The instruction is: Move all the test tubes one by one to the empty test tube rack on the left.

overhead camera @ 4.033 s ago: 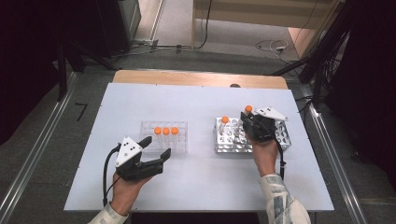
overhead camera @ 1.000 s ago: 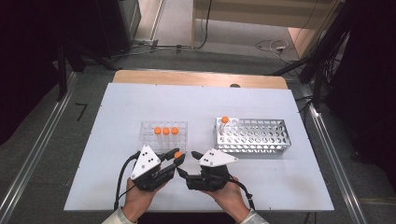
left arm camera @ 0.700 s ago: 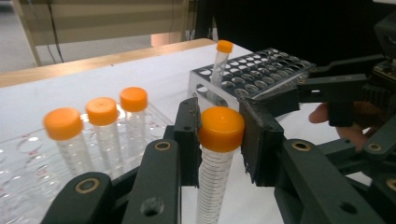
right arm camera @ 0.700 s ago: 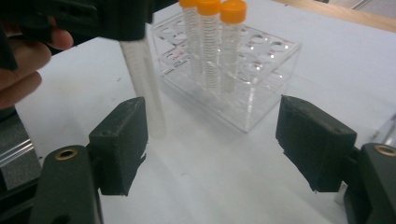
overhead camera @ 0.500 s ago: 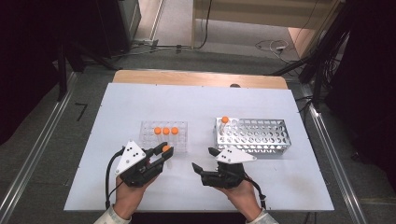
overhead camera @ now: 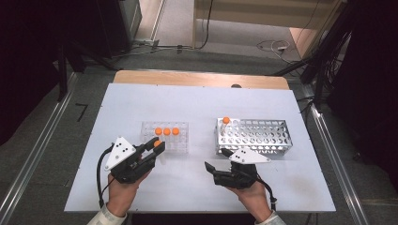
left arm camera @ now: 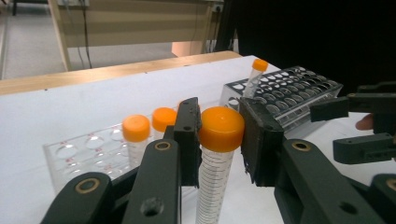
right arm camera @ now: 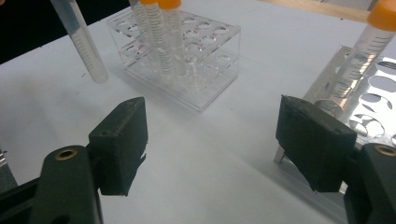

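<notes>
My left gripper [overhead camera: 158,146] is shut on an orange-capped clear tube [left arm camera: 215,168], its pads at the cap, just in front of the clear plastic rack [overhead camera: 183,143]. That rack holds three orange-capped tubes [overhead camera: 167,131]. The held tube [right arm camera: 79,42] hangs upright above the table. My right gripper [overhead camera: 215,158] stands open with nothing between its jaws, in front of the metal rack [overhead camera: 263,138]. One orange-capped tube [overhead camera: 225,120] stands in the metal rack's far left corner. The right gripper [left arm camera: 341,128] is seen to the right of the held tube.
The white table top [overhead camera: 202,103] has free room behind both racks and at its left and right sides. A wooden strip [overhead camera: 197,78] runs along its far edge. Cables lie on the floor beyond.
The two grippers, which met at the front middle a second ago, have drawn apart. The left one has moved left towards the clear rack with the tube. The right one has moved right, empty.
</notes>
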The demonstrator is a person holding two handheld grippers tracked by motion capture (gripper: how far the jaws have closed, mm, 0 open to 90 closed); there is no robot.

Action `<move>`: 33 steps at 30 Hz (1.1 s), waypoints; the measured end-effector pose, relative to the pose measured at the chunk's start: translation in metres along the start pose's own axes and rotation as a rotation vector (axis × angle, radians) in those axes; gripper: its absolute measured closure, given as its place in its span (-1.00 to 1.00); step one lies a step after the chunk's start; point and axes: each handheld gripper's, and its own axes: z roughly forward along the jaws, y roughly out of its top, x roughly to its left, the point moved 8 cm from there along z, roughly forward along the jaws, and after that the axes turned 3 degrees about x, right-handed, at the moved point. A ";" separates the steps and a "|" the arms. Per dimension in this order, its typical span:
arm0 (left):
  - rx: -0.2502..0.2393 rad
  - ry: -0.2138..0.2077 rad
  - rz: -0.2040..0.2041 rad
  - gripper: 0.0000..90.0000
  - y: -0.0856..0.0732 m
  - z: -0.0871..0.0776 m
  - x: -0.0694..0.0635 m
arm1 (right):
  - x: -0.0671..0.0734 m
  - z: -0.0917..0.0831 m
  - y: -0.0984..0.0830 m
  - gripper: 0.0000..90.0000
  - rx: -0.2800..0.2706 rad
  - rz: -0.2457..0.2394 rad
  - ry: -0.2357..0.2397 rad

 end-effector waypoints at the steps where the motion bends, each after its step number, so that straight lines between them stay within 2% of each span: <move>1: -0.003 0.005 -0.004 0.54 0.001 -0.001 0.002 | -0.001 -0.001 0.000 -0.47 0.001 0.002 -0.001; 16: -0.017 0.059 -0.031 0.54 0.014 -0.002 0.026 | -0.007 -0.004 -0.002 -0.47 -0.001 0.012 -0.016; 22: -0.001 0.081 -0.034 0.54 0.014 0.005 0.035 | -0.009 -0.004 -0.001 -0.47 -0.005 0.016 -0.018; 26: 0.007 0.091 -0.052 0.54 0.014 0.007 0.043 | -0.009 -0.005 -0.002 -0.47 -0.005 0.019 -0.019; 33: -0.015 0.099 -0.064 0.54 0.026 0.006 0.049 | -0.009 -0.004 -0.002 -0.47 -0.002 0.019 -0.018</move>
